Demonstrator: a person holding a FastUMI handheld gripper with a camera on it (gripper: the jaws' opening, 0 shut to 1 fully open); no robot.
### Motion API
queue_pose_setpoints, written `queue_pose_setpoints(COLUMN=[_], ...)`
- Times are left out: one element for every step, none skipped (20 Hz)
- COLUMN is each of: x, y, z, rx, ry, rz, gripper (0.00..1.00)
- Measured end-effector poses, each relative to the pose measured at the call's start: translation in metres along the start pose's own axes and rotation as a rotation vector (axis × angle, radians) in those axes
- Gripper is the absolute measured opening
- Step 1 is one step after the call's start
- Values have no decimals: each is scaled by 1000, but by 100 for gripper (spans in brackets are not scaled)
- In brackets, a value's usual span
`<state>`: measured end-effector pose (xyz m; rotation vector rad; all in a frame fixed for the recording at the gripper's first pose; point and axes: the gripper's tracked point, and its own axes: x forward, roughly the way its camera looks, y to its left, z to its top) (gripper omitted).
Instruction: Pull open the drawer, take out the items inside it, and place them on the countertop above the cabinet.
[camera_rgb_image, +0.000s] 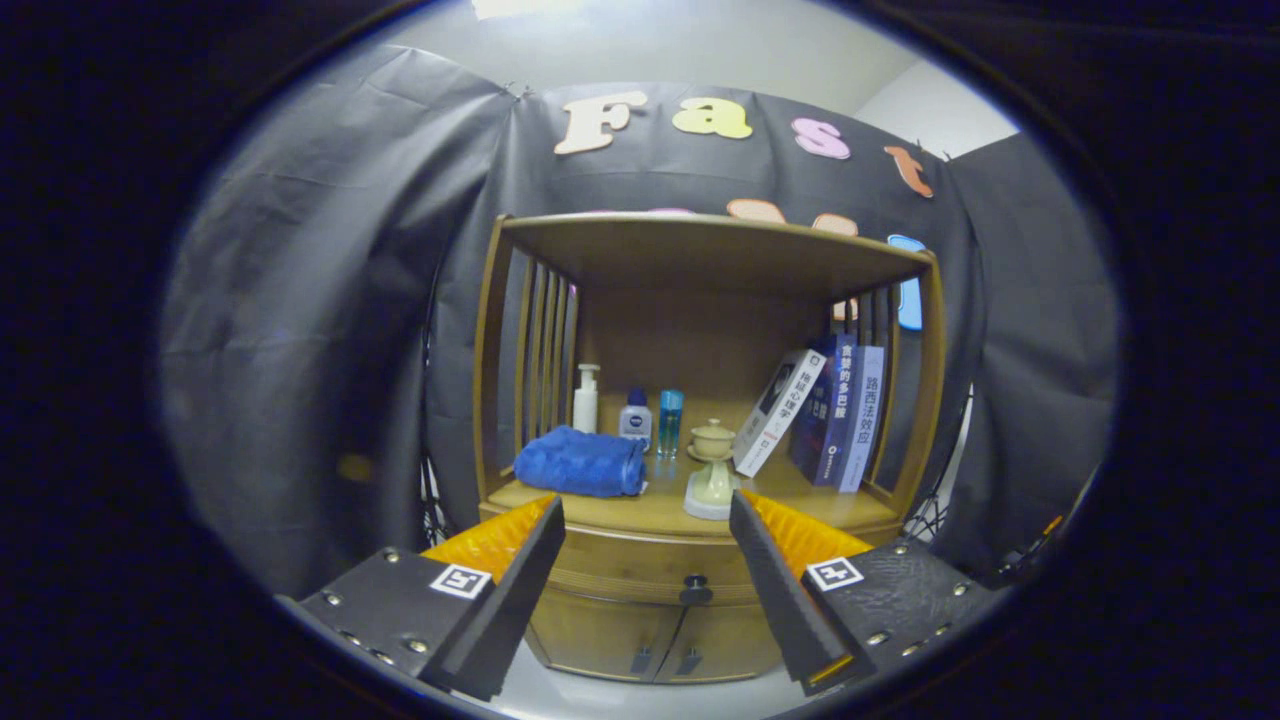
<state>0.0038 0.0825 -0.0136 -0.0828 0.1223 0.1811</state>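
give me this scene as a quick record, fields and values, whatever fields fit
tongs: the tongs are open, nothing between the fingers, short of the cabinet
drawer: the drawer is shut, its dark knob sits between the fingers, just ahead
countertop: wooden countertop above the drawer, already holding items
left items: rolled blue towel, white pump bottle, small bottle with blue cap, blue tube
middle item: pale lidded cup on a stand
right items: books, one leaning
lower doors: two cabinet doors, shut
task state: drawer not yet pulled
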Motion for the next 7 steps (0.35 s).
queue_pose_setpoints(x=[-7, -14, -21, -28, -34, -39, -43], y=[0, -1, -3, -5, -5, -6, -7], z=[4, 10, 15, 19, 22, 24, 26], rx=[9, 15, 18, 21, 26, 32, 38], ry=[-3, -15, -29, -41, -54, -66, -70], rz=[0, -5, -14, -21, -26, -31, -33], gripper=[99, 99, 99, 99, 99, 99, 99])
